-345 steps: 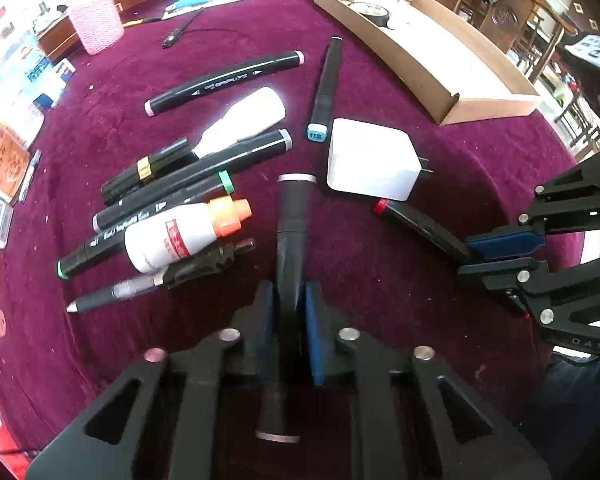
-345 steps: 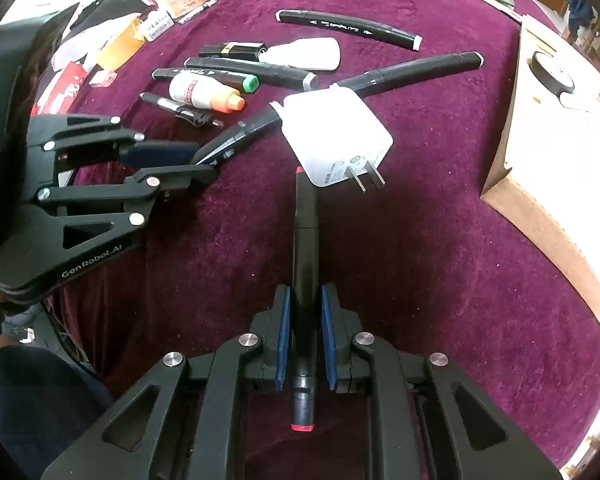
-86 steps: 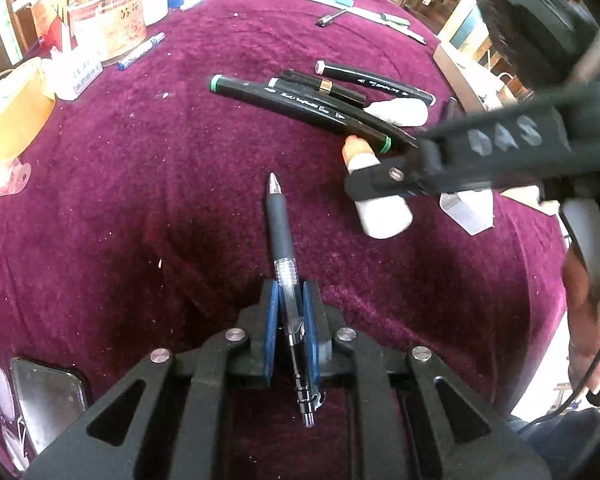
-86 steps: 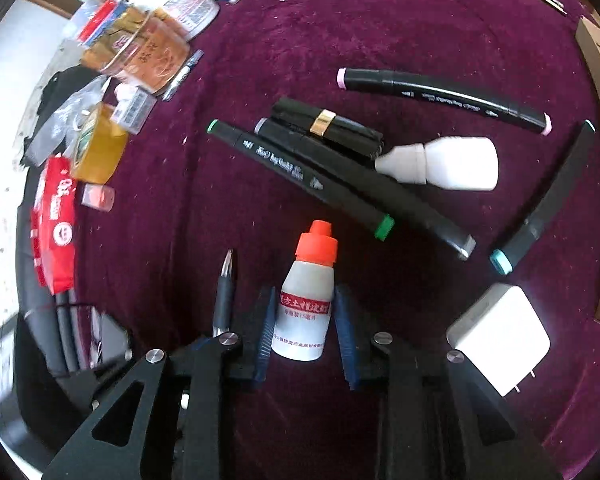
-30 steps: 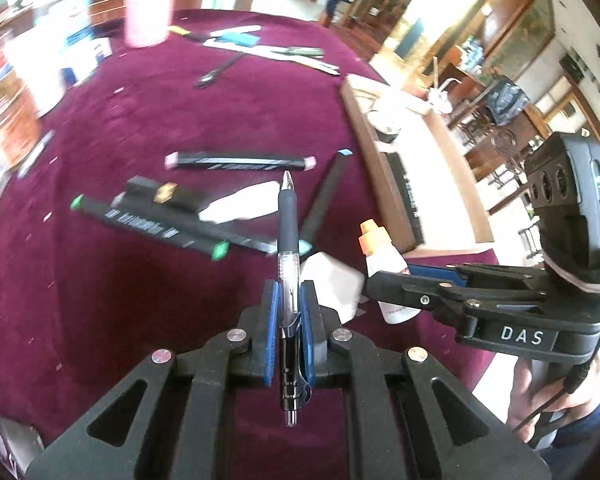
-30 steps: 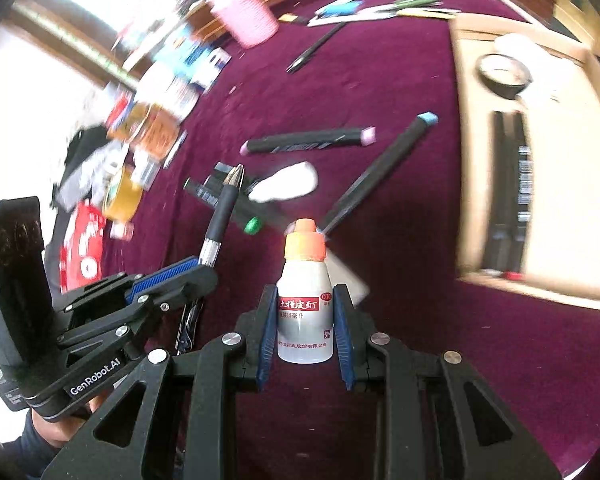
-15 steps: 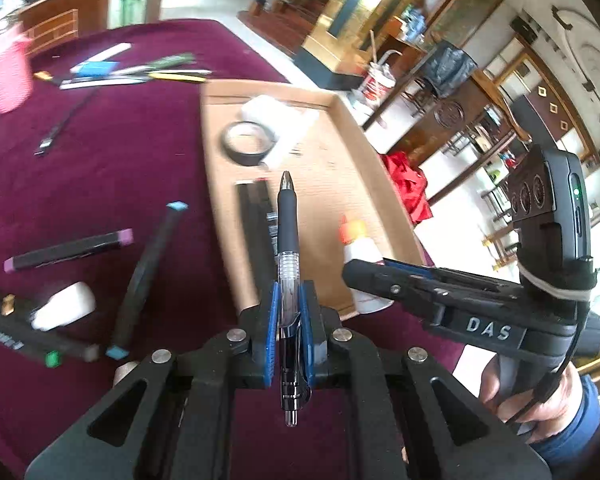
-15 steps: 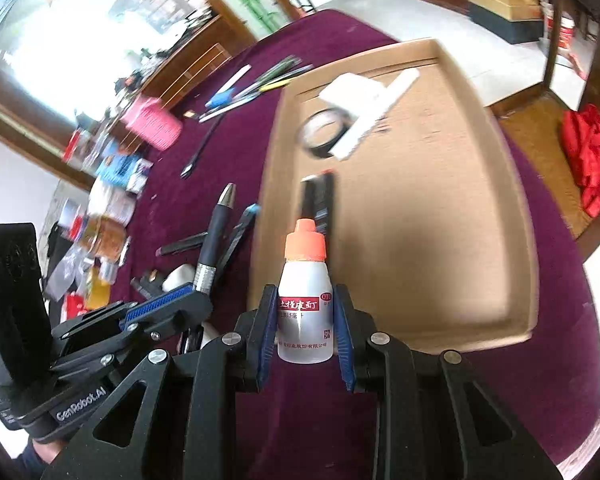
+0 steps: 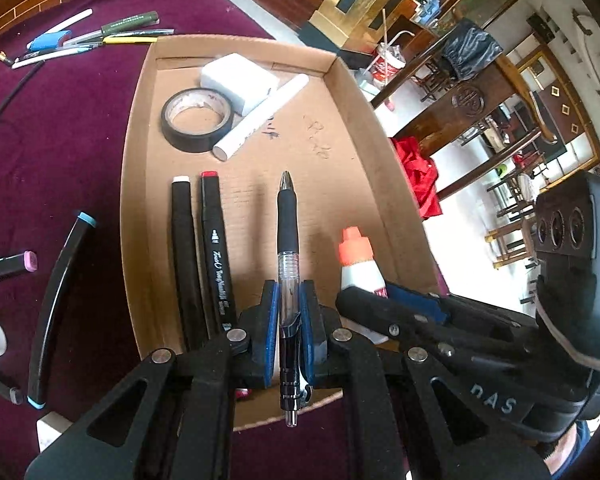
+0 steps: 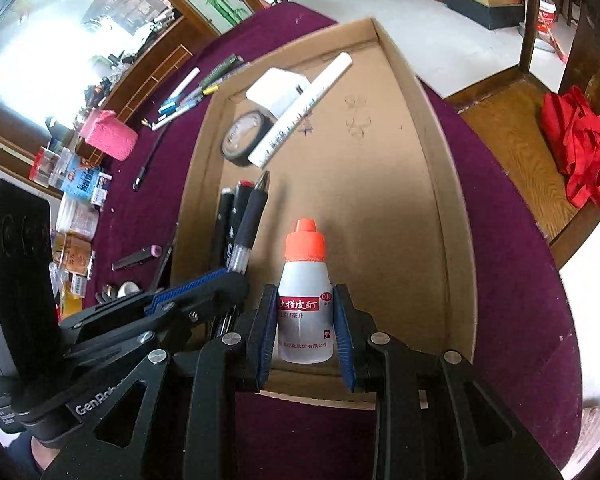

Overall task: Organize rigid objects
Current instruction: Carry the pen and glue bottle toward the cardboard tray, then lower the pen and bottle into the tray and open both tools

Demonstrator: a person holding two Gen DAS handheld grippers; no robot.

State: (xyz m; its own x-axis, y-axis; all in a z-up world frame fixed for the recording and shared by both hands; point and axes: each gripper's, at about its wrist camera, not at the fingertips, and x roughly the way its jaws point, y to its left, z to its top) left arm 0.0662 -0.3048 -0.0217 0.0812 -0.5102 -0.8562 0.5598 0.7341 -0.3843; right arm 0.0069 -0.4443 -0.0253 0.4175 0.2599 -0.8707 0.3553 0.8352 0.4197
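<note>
My left gripper [image 9: 289,294] is shut on a black gel pen [image 9: 287,232] and holds it above the near end of a shallow cardboard tray [image 9: 134,128]. My right gripper [image 10: 305,300] is shut on a small white bottle with an orange cap [image 10: 305,284], held upright over the same tray [image 10: 444,184]. The bottle also shows in the left wrist view [image 9: 358,264], and the pen in the right wrist view [image 10: 252,216]. Two black markers [image 9: 198,256] lie side by side in the tray.
In the tray's far end lie a black tape roll [image 9: 196,120], a white charger block [image 9: 238,78] and a white tube [image 9: 262,114]. On the purple cloth to the left lie more markers [image 9: 58,276] and several pens [image 9: 96,36]. A pink holder [image 10: 108,134] stands far left.
Both grippers have carried the pen and the bottle further over the cardboard tray, which now fills the middle of both views. Both holds are unchanged.
</note>
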